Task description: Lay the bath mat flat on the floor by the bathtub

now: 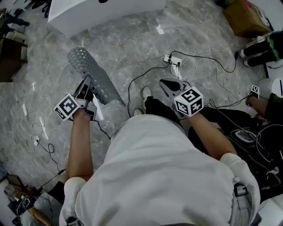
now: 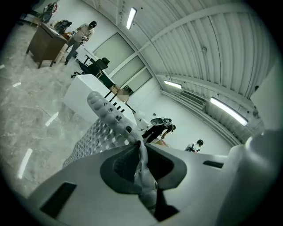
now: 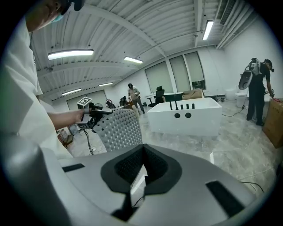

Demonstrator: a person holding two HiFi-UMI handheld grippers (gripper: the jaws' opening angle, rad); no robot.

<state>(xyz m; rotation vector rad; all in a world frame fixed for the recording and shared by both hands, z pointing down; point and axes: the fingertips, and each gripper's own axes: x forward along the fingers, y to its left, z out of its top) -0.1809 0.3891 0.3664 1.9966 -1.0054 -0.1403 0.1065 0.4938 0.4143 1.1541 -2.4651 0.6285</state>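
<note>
A grey perforated bath mat [image 1: 95, 75] hangs in the air over the marble floor, held by one edge. My left gripper [image 1: 87, 83] is shut on that edge; in the left gripper view its jaws [image 2: 139, 146] pinch the bunched mat [image 2: 106, 115], which curls up and away. To the right, my right gripper [image 1: 165, 83] is shut with nothing in it and stays apart from the mat. The right gripper view shows its jaws [image 3: 143, 151] closed, the mat [image 3: 118, 129] hanging at left, and the white bathtub [image 3: 185, 116] beyond. The bathtub [image 1: 101, 13] stands at the top of the head view.
A power strip [image 1: 172, 59] with black and white cables lies on the floor ahead of my right gripper. A cardboard box [image 1: 243, 17] sits top right, a wooden desk [image 1: 9, 55] at far left. Another person [image 3: 258, 88] stands at right. My shoes [image 1: 146, 93] are below.
</note>
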